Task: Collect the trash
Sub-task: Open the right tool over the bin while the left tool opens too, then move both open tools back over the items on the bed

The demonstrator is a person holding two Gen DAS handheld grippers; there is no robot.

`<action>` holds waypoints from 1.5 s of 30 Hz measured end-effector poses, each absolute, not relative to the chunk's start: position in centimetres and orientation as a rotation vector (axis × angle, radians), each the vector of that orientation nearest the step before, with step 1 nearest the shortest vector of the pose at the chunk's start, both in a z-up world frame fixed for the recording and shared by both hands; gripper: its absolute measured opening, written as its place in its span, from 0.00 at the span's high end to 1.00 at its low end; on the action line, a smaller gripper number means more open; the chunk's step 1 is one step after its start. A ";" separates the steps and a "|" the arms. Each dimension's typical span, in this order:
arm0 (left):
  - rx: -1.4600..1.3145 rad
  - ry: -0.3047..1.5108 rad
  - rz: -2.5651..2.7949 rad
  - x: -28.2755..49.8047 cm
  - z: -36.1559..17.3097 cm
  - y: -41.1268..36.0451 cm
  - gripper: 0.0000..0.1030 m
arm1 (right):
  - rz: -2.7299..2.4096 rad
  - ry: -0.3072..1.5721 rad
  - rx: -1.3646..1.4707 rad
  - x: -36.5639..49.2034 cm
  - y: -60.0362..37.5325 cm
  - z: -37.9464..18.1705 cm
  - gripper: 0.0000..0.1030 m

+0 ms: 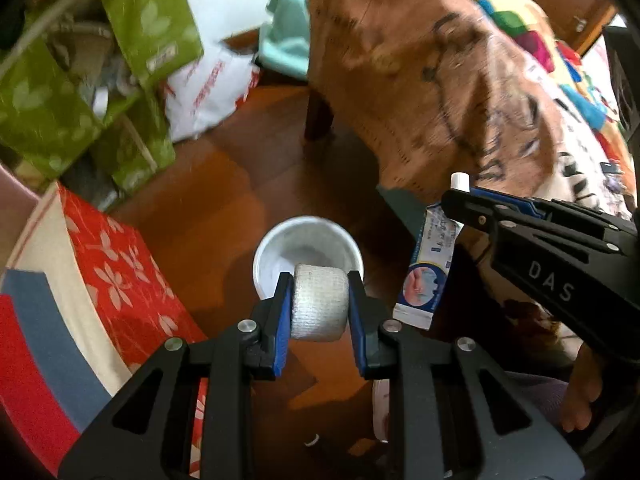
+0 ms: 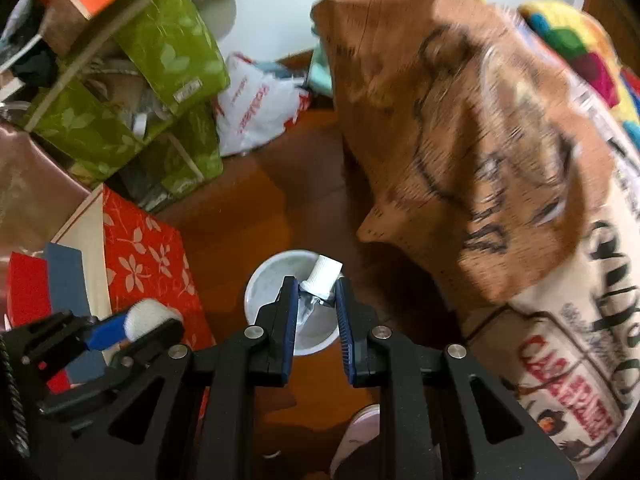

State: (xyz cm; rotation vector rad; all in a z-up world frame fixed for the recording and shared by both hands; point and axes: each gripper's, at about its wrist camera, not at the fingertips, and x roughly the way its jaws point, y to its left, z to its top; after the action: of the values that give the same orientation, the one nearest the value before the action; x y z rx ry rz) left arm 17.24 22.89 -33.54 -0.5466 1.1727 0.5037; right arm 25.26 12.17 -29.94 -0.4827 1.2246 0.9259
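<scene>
My left gripper [image 1: 319, 280] is shut on a beige roll of bandage tape [image 1: 319, 304], pads pressing both flat sides. Below it stands a small white bin [image 1: 276, 248] on the wooden floor, its mouth open upward. In the left wrist view my right gripper [image 1: 460, 196] comes in from the right, shut on a white and blue tube [image 1: 428, 272] that hangs down from the jaws, white cap [image 1: 459, 181] on top. In the right wrist view my right gripper [image 2: 318, 284] pinches the tube's neck [image 2: 318, 290] over the white bin [image 2: 268, 280]. My left gripper [image 2: 152, 326] with the roll [image 2: 146, 318] shows at lower left.
A table draped in a brown printed cloth [image 1: 432, 80] fills the right side. Green floral boxes [image 1: 148, 20] and a white plastic bag [image 1: 212, 88] stand at the back left. A red floral box [image 1: 112, 272] sits close to the bin's left. A person's bare foot [image 1: 580, 396] is at lower right.
</scene>
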 end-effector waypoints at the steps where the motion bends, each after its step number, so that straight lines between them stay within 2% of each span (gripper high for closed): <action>1: -0.571 1.185 0.503 17.3 -34.4 23.2 0.75 | 0.928 1.244 -0.477 25.4 12.5 -30.5 0.83; 7: -0.631 1.243 0.519 17.8 -37.4 24.4 0.75 | 0.953 1.328 -0.452 26.2 13.9 -32.1 0.82; 12: -0.683 1.226 0.505 18.0 -37.9 25.0 0.75 | 0.968 1.327 -0.466 26.5 14.5 -32.2 0.82; 15: -0.713 1.224 0.505 18.2 -38.1 25.4 0.74 | 0.979 1.358 -0.427 27.1 14.3 -32.2 0.74; 16: -0.716 1.224 0.509 18.2 -38.1 25.5 0.74 | 0.978 1.366 -0.415 27.2 14.2 -32.1 0.68; 19: -0.724 1.220 0.503 18.3 -37.9 25.5 0.70 | 0.979 1.365 -0.400 27.3 13.9 -31.9 0.65; 21: -0.720 1.220 0.496 18.3 -37.7 25.4 0.60 | 0.979 1.364 -0.398 27.3 13.7 -31.7 0.65; 25: -0.690 1.216 0.514 18.2 -37.1 25.2 0.59 | 0.980 1.349 -0.403 27.1 13.2 -31.1 0.65; 35: -0.603 1.121 0.559 16.8 -32.2 24.5 0.59 | 0.994 1.276 -0.389 26.4 10.8 -27.6 0.65; 45: -0.512 0.934 0.568 15.2 -23.2 22.1 0.59 | 1.015 1.095 -0.336 25.4 6.7 -20.2 0.65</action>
State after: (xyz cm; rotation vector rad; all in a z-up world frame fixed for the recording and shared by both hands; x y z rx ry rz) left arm 15.23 22.06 -23.17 -0.5122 0.9336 0.5683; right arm 25.35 6.69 -20.17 -0.3364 1.0945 1.0148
